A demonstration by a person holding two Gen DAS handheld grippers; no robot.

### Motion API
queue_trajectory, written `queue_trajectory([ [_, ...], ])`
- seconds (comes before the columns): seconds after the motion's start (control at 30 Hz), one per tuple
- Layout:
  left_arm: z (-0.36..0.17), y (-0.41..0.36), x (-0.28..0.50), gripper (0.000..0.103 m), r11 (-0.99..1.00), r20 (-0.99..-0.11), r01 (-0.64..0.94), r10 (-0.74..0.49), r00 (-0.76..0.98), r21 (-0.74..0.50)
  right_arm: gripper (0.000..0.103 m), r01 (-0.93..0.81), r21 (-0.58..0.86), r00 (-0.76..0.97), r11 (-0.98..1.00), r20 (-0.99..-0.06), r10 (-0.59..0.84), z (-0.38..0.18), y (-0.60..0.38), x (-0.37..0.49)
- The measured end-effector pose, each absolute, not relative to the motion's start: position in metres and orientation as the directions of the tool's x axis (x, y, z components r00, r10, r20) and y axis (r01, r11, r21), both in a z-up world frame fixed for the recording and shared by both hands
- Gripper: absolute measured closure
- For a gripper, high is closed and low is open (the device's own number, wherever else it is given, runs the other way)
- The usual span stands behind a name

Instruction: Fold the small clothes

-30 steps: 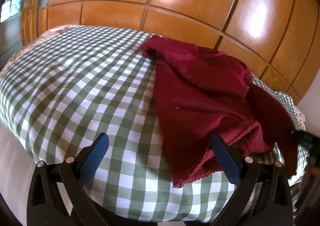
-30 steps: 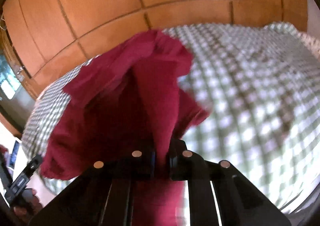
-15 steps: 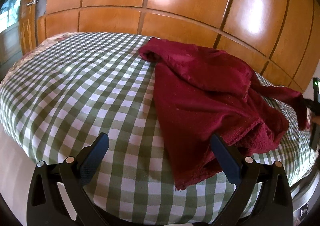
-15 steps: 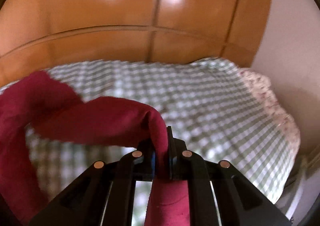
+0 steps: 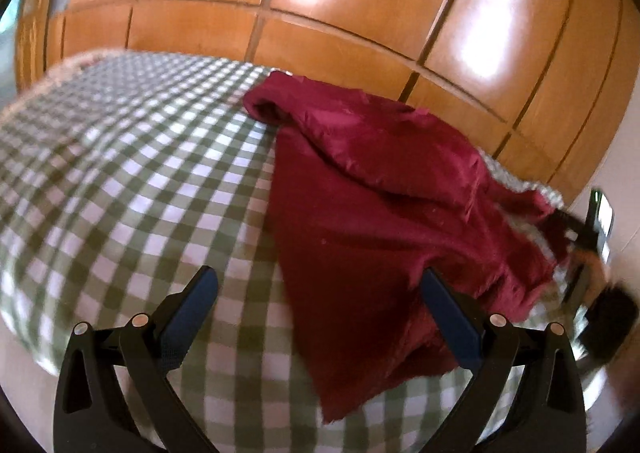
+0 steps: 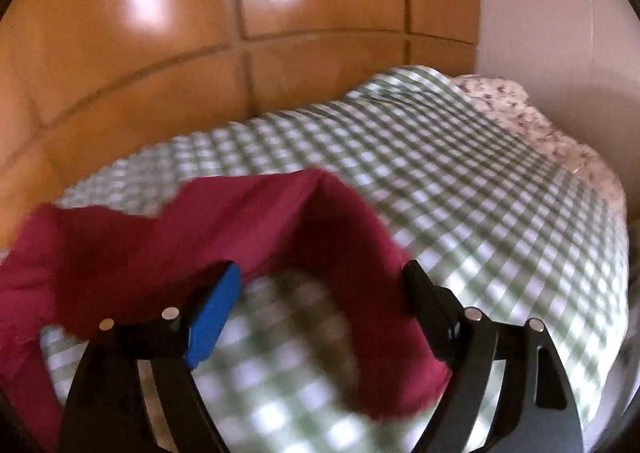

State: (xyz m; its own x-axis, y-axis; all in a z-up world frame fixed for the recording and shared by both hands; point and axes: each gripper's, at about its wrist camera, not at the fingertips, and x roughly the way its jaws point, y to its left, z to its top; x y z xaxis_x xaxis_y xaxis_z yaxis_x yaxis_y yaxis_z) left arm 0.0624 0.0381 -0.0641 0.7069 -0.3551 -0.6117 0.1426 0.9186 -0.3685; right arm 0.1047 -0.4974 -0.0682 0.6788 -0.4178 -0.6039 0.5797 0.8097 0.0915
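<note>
A dark red garment (image 5: 372, 221) lies crumpled on the green-and-white checked bed cover (image 5: 120, 173), running from the far middle to the near right edge. My left gripper (image 5: 320, 313) is open and empty, just short of the garment's near hem. My right gripper (image 6: 320, 301) is open; a sleeve-like strip of the red garment (image 6: 280, 221) arcs loosely in front of and between its fingers, not pinched. The right gripper also shows as a dark blurred shape in the left wrist view (image 5: 596, 237) at the garment's right end.
Orange wooden panelled wardrobe doors (image 5: 360, 13) stand close behind the bed. A white wall (image 6: 560, 13) rises at the right. A floral sheet edge (image 6: 560, 141) shows at the bed's far right corner. The bed cover (image 6: 480, 173) stretches to the right of the garment.
My right gripper was shut on the red garment, carried it rightward across the bed, and has now opened and let it go. My left gripper stayed open and shifted slightly.
</note>
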Motion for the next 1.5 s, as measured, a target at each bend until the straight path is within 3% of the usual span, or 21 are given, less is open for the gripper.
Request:
queue_trajectory([
  [0.1,-0.066,0.044,0.073,0.003,0.901,-0.618,0.095,-0.364,0.697,-0.424,0.02,0.409,0.172,0.796,0.896,-0.548,-0.258,-0.055,-0.459,0.084],
  [0.13,-0.067,0.046,0.076,0.003,0.894,-0.62,0.085,-0.371,0.691,-0.44,0.02,0.297,0.203,0.829,0.933,-0.54,-0.147,-0.053,-0.44,0.081],
  [0.2,-0.071,0.049,0.084,0.005,0.854,-0.609,0.095,-0.438,0.662,-0.511,0.021,0.141,0.219,0.826,0.965,-0.564,0.007,-0.054,-0.413,0.083],
  [0.3,-0.077,0.048,0.092,0.02,0.815,-0.605,0.108,-0.505,0.615,-0.57,0.024,-0.044,0.232,0.76,0.972,-0.623,0.183,-0.063,-0.372,0.093],
  [0.37,-0.08,0.042,0.096,0.023,0.811,-0.612,0.126,-0.523,0.593,-0.572,0.033,-0.107,0.245,0.698,0.964,-0.671,0.248,-0.075,-0.349,0.102],
  [0.4,-0.081,0.038,0.098,0.023,0.819,-0.622,0.129,-0.518,0.587,-0.56,0.046,-0.112,0.232,0.679,0.966,-0.692,0.245,-0.082,-0.342,0.105],
  [0.43,-0.081,0.036,0.098,0.024,0.824,-0.625,0.136,-0.515,0.587,-0.55,0.069,-0.112,0.221,0.661,0.969,-0.711,0.239,-0.088,-0.335,0.108],
  [0.5,-0.08,0.027,0.099,0.048,0.83,-0.637,0.176,-0.525,0.565,-0.529,0.08,-0.105,0.238,0.621,0.966,-0.743,0.251,-0.098,-0.325,0.112],
  [0.53,-0.081,0.023,0.1,0.068,0.841,-0.658,0.179,-0.516,0.549,-0.511,0.086,-0.097,0.246,0.625,0.964,-0.739,0.252,-0.1,-0.325,0.109],
  [0.57,-0.081,0.022,0.101,0.082,0.85,-0.676,0.172,-0.504,0.537,-0.497,0.088,-0.107,0.27,0.629,0.957,-0.727,0.276,-0.096,-0.325,0.106],
  [0.73,-0.072,0.035,0.096,0.09,0.846,-0.669,0.174,-0.51,0.541,-0.504,0.089,-0.137,0.296,0.65,0.945,-0.693,0.311,-0.073,-0.348,0.079],
  [1.03,-0.054,0.045,0.068,0.09,0.862,-0.664,0.258,-0.502,0.555,-0.436,0.09,-0.183,0.398,0.625,0.899,-0.659,0.419,-0.064,-0.365,0.01],
  [1.17,-0.071,0.044,0.057,0.09,0.904,-0.734,0.267,-0.427,0.528,-0.335,0.092,-0.173,0.432,0.546,0.885,-0.706,0.451,-0.085,-0.364,-0.012],
  [1.33,-0.073,0.051,0.046,0.09,0.906,-0.737,0.29,-0.421,0.529,-0.31,0.091,-0.172,0.443,0.497,0.88,-0.733,0.465,-0.092,-0.368,-0.021],
  [1.4,-0.068,0.054,0.042,0.089,0.902,-0.723,0.308,-0.429,0.542,-0.304,0.082,-0.172,0.415,0.52,0.893,-0.732,0.44,-0.08,-0.371,-0.017],
  [1.43,-0.065,0.055,0.039,0.088,0.902,-0.717,0.309,-0.429,0.55,-0.302,0.062,-0.171,0.398,0.552,0.901,-0.719,0.422,-0.072,-0.374,-0.015],
  [1.5,-0.057,0.062,0.038,0.07,0.903,-0.699,0.301,-0.428,0.573,-0.307,0.031,-0.141,0.382,0.654,0.913,-0.657,0.376,-0.049,-0.379,-0.006],
])
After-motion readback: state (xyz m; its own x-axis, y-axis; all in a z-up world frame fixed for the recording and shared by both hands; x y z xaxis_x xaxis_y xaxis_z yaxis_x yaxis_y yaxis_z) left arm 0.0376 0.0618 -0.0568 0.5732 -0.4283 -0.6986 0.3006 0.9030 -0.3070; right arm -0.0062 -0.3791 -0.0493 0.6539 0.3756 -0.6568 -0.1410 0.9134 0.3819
